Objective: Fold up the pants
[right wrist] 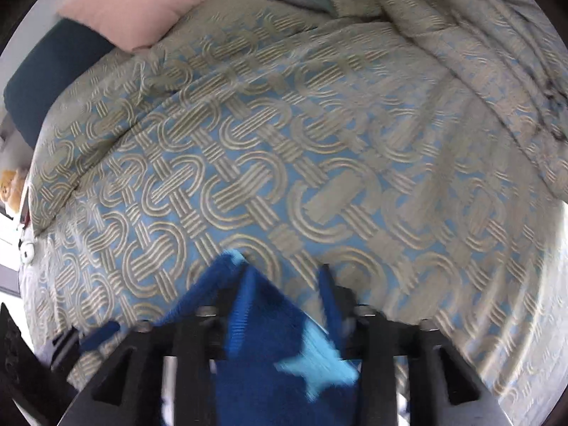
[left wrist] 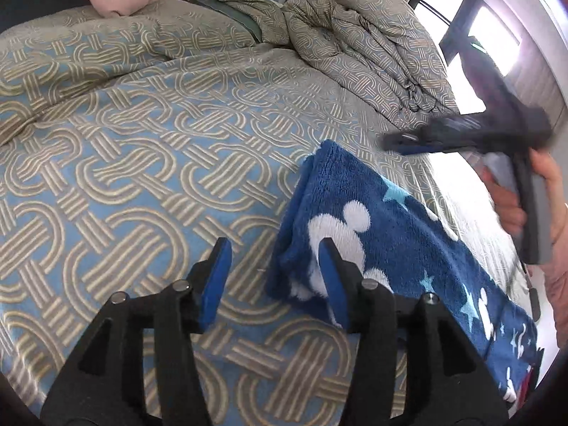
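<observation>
The pants [left wrist: 390, 234], blue fleece with white figures and pale stars, lie folded on the patterned bedspread [left wrist: 142, 163]. The left gripper [left wrist: 277, 273] stands parted, empty, beside their edge. Only the right wrist view shows the right gripper [right wrist: 284, 284] spread, fabric between, grip unclear.

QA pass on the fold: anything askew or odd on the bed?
The blue fleece pants lie folded but slanted at the bed's edge, not squared to it. The quilt is bunched at the far corner. Nothing looks damaged or spilled.
</observation>
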A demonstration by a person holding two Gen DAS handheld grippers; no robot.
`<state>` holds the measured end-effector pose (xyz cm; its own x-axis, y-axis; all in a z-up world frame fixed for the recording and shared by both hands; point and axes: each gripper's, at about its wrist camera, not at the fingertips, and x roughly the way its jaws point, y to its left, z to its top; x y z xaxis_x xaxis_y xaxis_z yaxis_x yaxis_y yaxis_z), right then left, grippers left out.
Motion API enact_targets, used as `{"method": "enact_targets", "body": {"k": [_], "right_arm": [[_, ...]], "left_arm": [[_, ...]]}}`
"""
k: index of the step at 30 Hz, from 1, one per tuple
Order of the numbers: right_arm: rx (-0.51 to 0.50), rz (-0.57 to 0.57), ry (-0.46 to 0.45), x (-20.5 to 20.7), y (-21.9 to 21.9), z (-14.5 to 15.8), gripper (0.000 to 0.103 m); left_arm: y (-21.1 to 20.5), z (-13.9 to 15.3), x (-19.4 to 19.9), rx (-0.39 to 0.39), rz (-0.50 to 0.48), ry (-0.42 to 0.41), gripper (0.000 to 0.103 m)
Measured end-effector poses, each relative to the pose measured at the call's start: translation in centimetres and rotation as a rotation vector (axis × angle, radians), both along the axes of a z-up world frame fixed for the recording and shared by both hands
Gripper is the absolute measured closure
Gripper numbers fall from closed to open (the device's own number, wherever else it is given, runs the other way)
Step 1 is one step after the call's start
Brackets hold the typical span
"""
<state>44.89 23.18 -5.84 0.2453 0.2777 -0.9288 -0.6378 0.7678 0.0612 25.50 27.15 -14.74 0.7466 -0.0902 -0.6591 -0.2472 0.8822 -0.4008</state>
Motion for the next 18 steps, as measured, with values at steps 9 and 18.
{"method": "enact_targets", "body": {"k": [9, 18], "right_arm": [[-0.182, -0.013, -0.018, -6.7, -15.6, 2.2, 0.046], [-0.244, -0.216, 0.063, -9.0, -27.8, -1.7, 0.046]], "left_arm": [[-2.7, 2.4, -2.9, -0.067, -0.109, -0.019, 0.05], [-12.3, 0.8, -2.7, -0.15, -0.339, 0.116, 0.05]]}}
